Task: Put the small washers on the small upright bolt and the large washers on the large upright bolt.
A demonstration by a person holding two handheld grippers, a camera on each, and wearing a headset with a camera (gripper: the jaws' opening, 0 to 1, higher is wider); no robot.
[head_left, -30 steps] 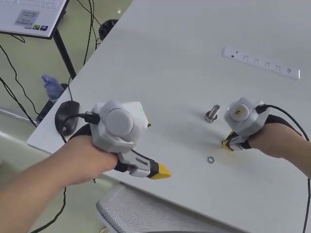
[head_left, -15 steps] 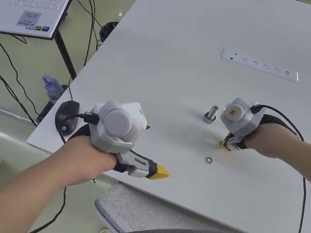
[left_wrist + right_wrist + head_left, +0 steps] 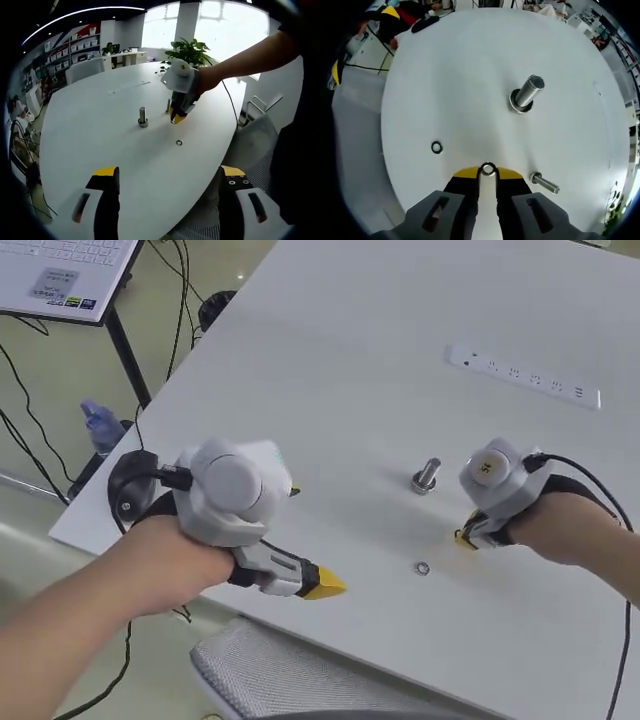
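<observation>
My right gripper (image 3: 488,173) is shut on a small metal washer (image 3: 488,169), tips down near the white table. The small upright bolt (image 3: 545,183) stands just to its right. The large upright bolt (image 3: 525,94) stands further ahead, with a washer around its base. A loose washer (image 3: 436,147) lies on the table to the left. In the head view the right gripper (image 3: 466,536) sits right of the large bolt (image 3: 426,477), with the loose washer (image 3: 422,568) nearer me. My left gripper (image 3: 169,172) hangs open and empty at the table's near edge, facing both bolts.
A white power strip (image 3: 520,377) lies at the table's far right. A grey chair back (image 3: 280,675) sits below the near edge. A laptop (image 3: 60,275), cables and a blue bottle (image 3: 98,423) are off the table to the left.
The head view has shifted slightly. My right gripper has drifted a little away from the large bolt, still shut on the washer. The left gripper has stayed where it was.
</observation>
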